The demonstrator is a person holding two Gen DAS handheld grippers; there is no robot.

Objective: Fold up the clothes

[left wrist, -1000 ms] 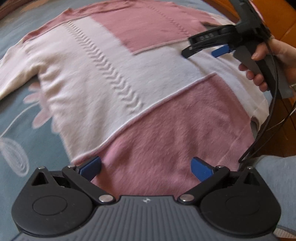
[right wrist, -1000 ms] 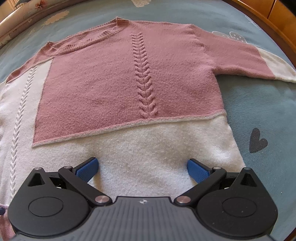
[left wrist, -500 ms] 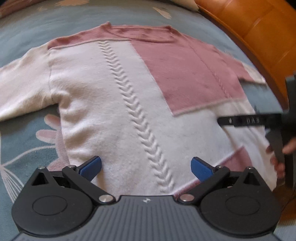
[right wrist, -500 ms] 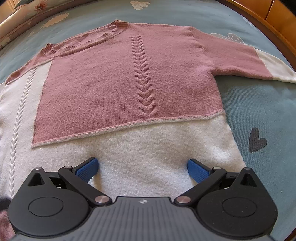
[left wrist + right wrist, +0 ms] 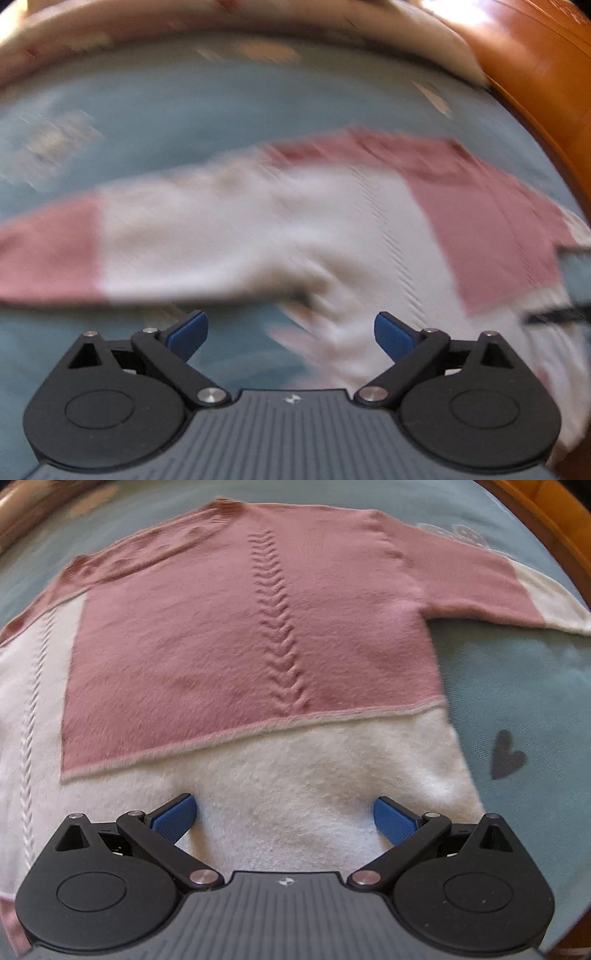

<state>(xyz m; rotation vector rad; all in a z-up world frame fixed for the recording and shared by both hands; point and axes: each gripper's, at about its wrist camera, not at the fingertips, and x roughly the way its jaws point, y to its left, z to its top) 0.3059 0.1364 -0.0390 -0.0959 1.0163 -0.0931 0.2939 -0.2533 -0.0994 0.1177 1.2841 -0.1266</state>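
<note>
A pink and cream knitted sweater (image 5: 258, 646) lies flat, face up, on a blue bedsheet. My right gripper (image 5: 284, 812) is open and hovers over the cream lower panel near the hem, with only fabric below its blue pads. The left wrist view is blurred by motion. It shows the sweater (image 5: 369, 229) with its cream sleeve (image 5: 166, 251) stretched to the left and ending in a pink cuff. My left gripper (image 5: 291, 332) sits over the armpit area just below that sleeve. Its jaws stand wide and are closing, with nothing pinched between them.
The blue printed bedsheet (image 5: 184, 122) surrounds the sweater. A wooden bed frame (image 5: 535, 74) curves along the right, with pale bedding (image 5: 258, 22) at the far edge. A dark heart print (image 5: 508, 755) marks the sheet right of the hem. The other sleeve (image 5: 498, 590) extends right.
The left gripper has swung from the sweater's lower body toward the left sleeve and armpit, and its view is now blurred. The right gripper has stayed over the hem.
</note>
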